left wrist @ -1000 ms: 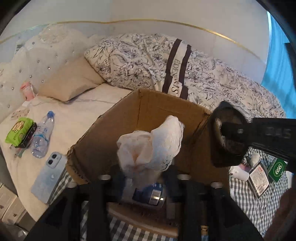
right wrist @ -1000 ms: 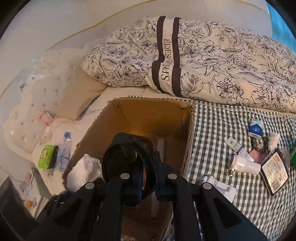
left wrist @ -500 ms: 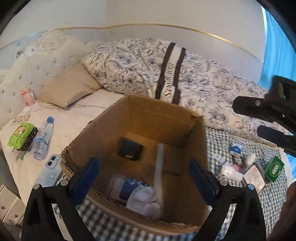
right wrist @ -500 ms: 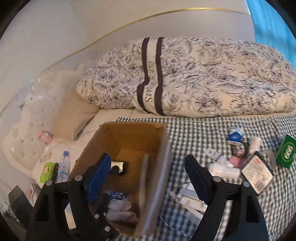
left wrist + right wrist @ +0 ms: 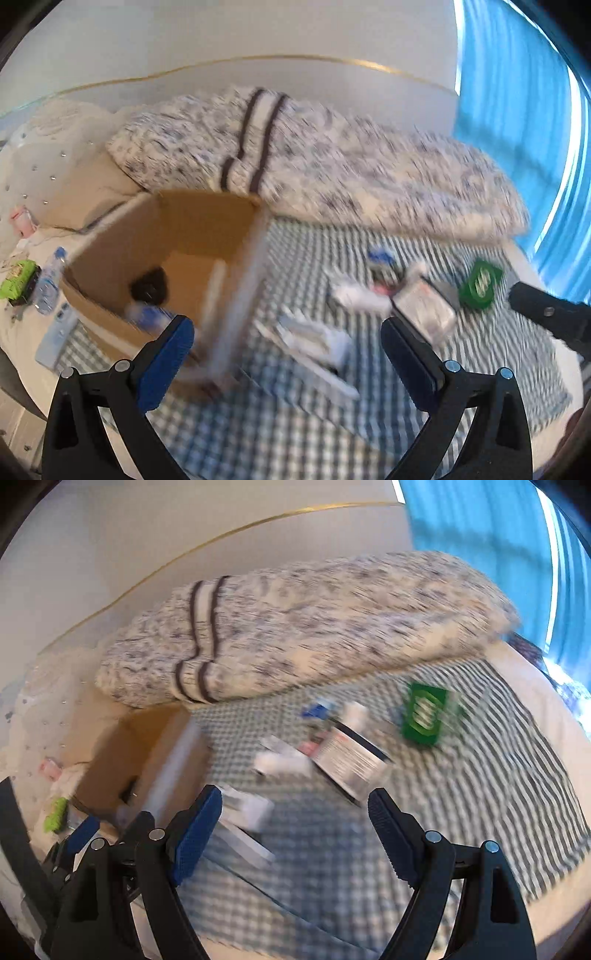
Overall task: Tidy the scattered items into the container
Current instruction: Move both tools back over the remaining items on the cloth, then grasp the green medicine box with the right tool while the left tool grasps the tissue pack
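Note:
Both views are motion-blurred. The open cardboard box (image 5: 177, 236) (image 5: 122, 753) sits on the checked cloth (image 5: 280, 413) (image 5: 332, 849) at the left, with a black item (image 5: 149, 288) and a blue-labelled item (image 5: 147, 317) inside. My left gripper (image 5: 288, 354) is open and empty, above the cloth just right of the box. My right gripper (image 5: 295, 830) is open and empty too, over the cloth. Scattered items lie ahead: a green box (image 5: 480, 284) (image 5: 424, 712), a clear labelled pack (image 5: 421, 310) (image 5: 351, 760), a white bottle (image 5: 354, 295) (image 5: 280, 764) and a flat white pack (image 5: 314, 339) (image 5: 243, 805).
A floral duvet (image 5: 332, 173) (image 5: 314, 631) lies behind the cloth. Left of the box are a water bottle (image 5: 48, 284), a green packet (image 5: 18, 288) and a phone (image 5: 55, 336) on the white sheet. A blue curtain (image 5: 517, 110) hangs at the right.
Both grippers let go of what they held into the box and opened. Since then both have swung right, away from the box toward the scattered items.

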A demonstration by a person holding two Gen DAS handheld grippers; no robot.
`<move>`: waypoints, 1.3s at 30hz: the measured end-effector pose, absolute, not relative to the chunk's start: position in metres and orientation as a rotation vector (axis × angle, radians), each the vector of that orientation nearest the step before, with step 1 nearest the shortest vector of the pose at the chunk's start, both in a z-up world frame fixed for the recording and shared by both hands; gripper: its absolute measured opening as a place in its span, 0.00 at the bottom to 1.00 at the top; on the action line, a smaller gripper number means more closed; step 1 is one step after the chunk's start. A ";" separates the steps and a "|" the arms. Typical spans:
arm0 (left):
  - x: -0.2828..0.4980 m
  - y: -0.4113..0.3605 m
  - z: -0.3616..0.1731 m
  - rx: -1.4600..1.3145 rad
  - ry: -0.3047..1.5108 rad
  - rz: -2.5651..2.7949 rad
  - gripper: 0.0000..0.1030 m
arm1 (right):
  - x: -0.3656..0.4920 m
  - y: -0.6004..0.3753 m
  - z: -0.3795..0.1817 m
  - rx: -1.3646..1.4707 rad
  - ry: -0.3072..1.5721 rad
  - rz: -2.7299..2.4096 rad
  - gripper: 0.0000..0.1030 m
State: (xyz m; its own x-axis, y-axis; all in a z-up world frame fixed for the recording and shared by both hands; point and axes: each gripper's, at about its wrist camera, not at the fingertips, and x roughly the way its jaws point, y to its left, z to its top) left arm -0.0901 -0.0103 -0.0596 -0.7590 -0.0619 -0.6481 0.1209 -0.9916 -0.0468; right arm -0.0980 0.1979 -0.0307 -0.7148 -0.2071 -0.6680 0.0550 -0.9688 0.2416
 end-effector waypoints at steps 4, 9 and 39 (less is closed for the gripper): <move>-0.085 0.020 -0.099 1.178 0.105 -2.846 1.00 | -0.078 0.245 -0.069 1.182 -0.373 -2.790 0.80; -0.084 0.049 -0.131 1.308 0.043 -2.827 1.00 | -0.071 0.283 -0.097 1.242 -0.500 -2.758 0.80; -0.288 0.174 -0.170 1.364 0.155 -2.812 1.00 | -0.296 0.351 -0.097 1.441 -0.641 -2.896 0.87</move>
